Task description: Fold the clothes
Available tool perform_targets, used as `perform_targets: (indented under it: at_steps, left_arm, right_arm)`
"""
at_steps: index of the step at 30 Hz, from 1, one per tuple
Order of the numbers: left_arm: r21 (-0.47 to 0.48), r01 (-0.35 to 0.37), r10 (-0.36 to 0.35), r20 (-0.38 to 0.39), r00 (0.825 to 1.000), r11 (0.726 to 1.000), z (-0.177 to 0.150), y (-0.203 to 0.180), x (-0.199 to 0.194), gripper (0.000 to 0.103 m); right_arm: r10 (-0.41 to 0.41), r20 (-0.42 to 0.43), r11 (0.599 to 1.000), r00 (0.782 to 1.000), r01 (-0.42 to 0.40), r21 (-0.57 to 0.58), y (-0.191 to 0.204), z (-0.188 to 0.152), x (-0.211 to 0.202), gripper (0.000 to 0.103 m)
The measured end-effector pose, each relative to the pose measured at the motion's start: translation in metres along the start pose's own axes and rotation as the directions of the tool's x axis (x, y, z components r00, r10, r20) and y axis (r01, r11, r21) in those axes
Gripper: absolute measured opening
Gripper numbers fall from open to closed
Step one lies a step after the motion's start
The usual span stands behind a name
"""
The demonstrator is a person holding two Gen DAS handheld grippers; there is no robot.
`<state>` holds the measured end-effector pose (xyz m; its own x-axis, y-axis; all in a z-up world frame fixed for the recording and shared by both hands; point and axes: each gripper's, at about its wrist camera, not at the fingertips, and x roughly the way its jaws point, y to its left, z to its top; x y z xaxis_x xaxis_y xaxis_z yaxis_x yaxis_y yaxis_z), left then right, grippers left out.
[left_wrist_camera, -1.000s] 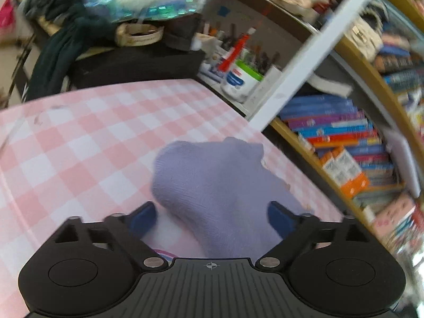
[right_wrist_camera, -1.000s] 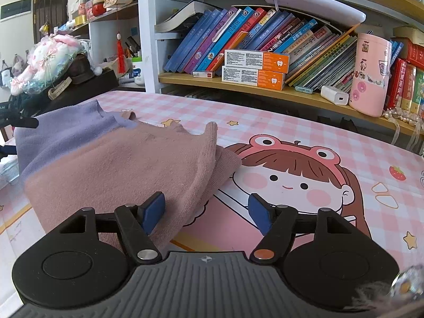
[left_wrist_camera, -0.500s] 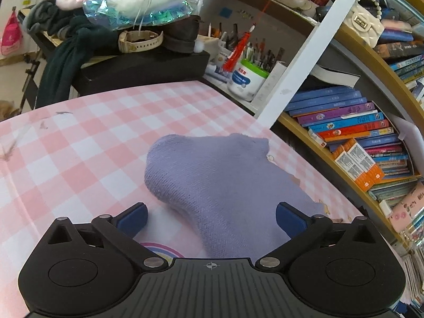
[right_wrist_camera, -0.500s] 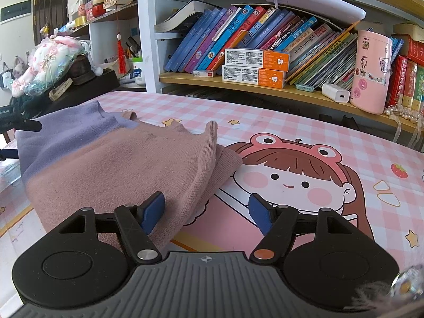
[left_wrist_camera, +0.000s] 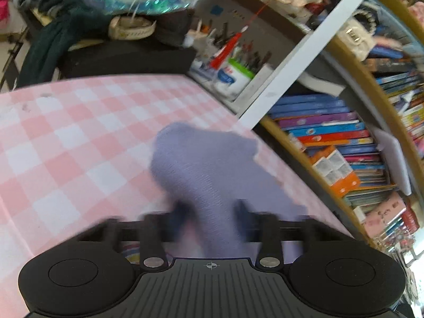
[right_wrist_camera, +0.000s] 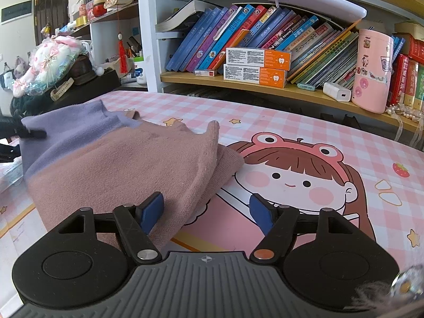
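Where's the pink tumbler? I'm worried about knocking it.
Right wrist view, far right: the pink tumbler stands on the wooden shelf, between the white charger and red books.

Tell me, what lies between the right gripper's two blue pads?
In the right wrist view, the right gripper straddles the folded sweater's brown edge beside the left pad, then bare cartoon tablecloth.

text: none legible | book spines (right_wrist_camera: pixel 238 37): too small | orange boxes (right_wrist_camera: pixel 257 66): print unreadable

A pink checked tablecloth (right_wrist_camera: pixel 304 122) with a cartoon girl covers the table. Behind it, a wooden bookshelf (right_wrist_camera: pixel 265 86) holds slanted books (right_wrist_camera: pixel 238 34). A dark door (right_wrist_camera: pixel 50 5) stands far left; daylight fills the room.
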<state>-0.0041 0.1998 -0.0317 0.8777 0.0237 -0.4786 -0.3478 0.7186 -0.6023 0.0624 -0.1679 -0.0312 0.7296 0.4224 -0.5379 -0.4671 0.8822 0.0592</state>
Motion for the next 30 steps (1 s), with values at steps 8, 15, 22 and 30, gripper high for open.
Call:
perform_targets:
  at_steps: [8, 15, 22, 30]
  left_arm:
    - [0.137, 0.129, -0.141, 0.081, 0.987, 0.982, 0.0, -0.029, -0.02, 0.014]
    - [-0.017, 0.028, -0.028, -0.003, 1.0, 0.999, 0.008, 0.006, 0.005, 0.023]
    - [-0.042, 0.021, -0.022, -0.008, 1.0, 0.999, 0.007, 0.009, 0.016, 0.028]
    - [-0.057, 0.038, -0.038, 0.006, 0.999, 0.998, 0.005, 0.011, 0.015, 0.028]
  right_arm:
    - [0.007, -0.002, 1.0, 1.0, -0.007, 0.01, -0.001, 0.0, 0.0, 0.071]
    - [0.011, -0.002, 1.0, 1.0, -0.011, -0.003, 0.001, 0.0, -0.001, 0.072]
    - [0.009, 0.001, 1.0, 1.0, -0.009, -0.008, 0.002, 0.0, -0.001, 0.072]
    - [0.036, 0.022, 0.996, 0.999, -0.034, -0.086, 0.01, -0.004, -0.016, 0.072]
